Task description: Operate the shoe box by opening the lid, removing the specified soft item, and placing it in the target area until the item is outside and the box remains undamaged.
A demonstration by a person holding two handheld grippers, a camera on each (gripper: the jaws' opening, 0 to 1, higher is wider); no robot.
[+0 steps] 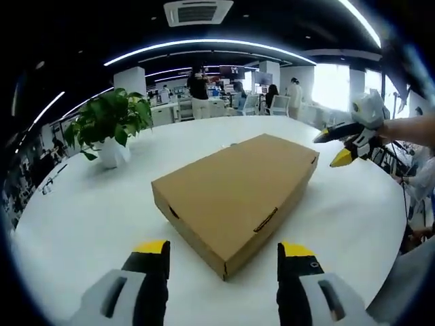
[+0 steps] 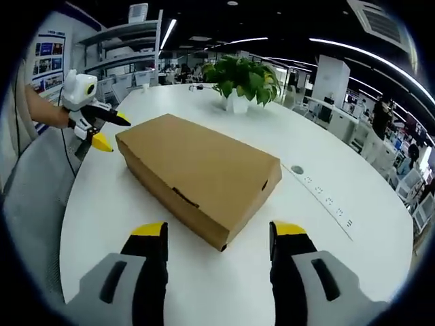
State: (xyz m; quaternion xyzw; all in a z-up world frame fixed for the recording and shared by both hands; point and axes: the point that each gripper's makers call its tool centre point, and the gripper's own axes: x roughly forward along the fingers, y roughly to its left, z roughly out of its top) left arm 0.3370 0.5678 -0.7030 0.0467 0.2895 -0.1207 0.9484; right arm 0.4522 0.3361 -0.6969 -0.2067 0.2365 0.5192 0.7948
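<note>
A brown cardboard shoe box lies on the white round table with its lid down. In the left gripper view my left gripper stands open just short of the box's near corner, holding nothing. My right gripper, held by a hand, hovers open beside the box's far right end. In the right gripper view the box lies ahead of my open right gripper, whose jaws straddle its near corner without touching it. The left gripper shows open at the box's far left end. The soft item is hidden.
A green plant in a white pot stands on the table beyond the box. A row of flush sockets runs along the table right of the box. The table edge is close on the left. People stand at desks far behind.
</note>
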